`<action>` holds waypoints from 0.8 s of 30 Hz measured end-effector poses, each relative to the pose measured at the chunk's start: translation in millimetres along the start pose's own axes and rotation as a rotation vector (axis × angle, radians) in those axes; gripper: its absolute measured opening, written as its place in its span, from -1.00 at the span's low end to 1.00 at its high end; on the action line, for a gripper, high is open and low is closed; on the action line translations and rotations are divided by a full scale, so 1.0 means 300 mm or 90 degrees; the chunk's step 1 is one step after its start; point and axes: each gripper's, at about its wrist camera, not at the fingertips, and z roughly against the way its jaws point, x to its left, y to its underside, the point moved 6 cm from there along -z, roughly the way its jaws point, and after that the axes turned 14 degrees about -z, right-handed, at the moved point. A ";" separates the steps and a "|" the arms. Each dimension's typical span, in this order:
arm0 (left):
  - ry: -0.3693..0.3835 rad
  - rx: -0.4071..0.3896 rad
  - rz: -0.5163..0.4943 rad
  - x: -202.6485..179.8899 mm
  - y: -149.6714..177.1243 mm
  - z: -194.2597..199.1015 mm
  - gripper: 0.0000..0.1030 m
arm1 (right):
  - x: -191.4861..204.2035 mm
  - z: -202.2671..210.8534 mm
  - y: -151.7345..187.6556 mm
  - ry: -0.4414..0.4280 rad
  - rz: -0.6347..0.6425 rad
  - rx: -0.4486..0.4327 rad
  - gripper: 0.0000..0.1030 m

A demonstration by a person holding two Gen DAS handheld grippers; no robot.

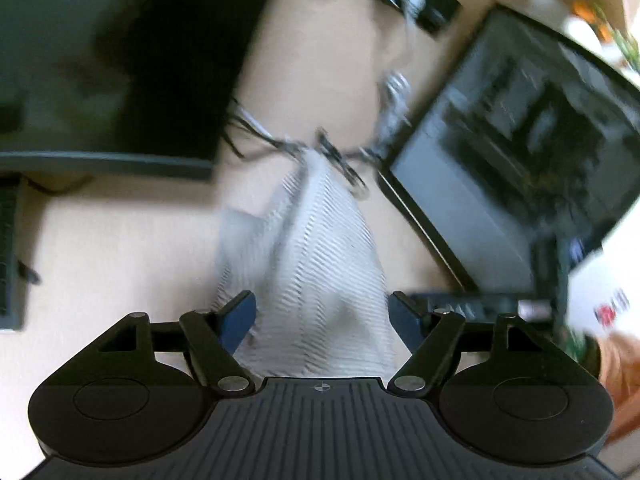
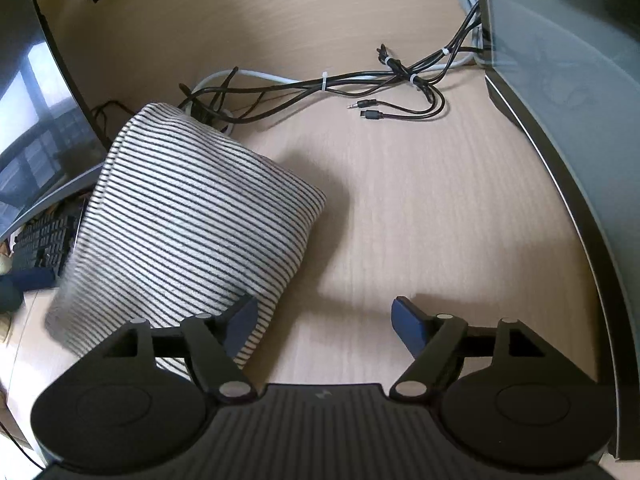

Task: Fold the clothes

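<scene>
Striped cloth (image 2: 188, 224), white w/ thin dark lines, sits folded on the light wood table (image 2: 420, 220), filling left-centre of the right wrist view; its lower edge runs under the left side of the right gripper (image 2: 324, 320). Right jaws stand wide apart w/ nothing between the blue pads, only bare table. Bundle of black and white cables (image 2: 360, 80) lies across upper centre, just beyond the cloth's far edge. Dark monitor (image 2: 36, 120) at left edge, keyboard (image 2: 44, 240) below it, grey case (image 2: 560, 100) along right edge.

Left wrist view is badly blurred. Cloth (image 1: 320, 264) shows in centre frame, reaching down between the pads of the left gripper (image 1: 322, 316). Left jaws are wide apart; can't tell if pads touch the fabric. Monitor (image 1: 520, 140) tilts across right side, another dark screen (image 1: 112, 60) upper left, cables (image 1: 300, 144) mid-frame.
</scene>
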 end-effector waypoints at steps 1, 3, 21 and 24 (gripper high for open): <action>-0.016 0.005 0.014 0.023 0.000 -0.011 0.43 | 0.004 0.006 -0.002 0.000 0.007 -0.008 0.45; -0.041 0.026 0.037 0.061 0.015 -0.047 0.30 | 0.030 0.047 -0.009 -0.002 0.036 -0.050 0.40; -0.008 0.120 0.050 -0.114 0.141 -0.298 0.18 | 0.193 -0.092 -0.088 -0.073 0.229 -0.025 0.49; -0.011 0.117 0.056 -0.135 0.151 -0.311 0.17 | 0.157 -0.135 -0.093 -0.097 0.172 0.024 0.68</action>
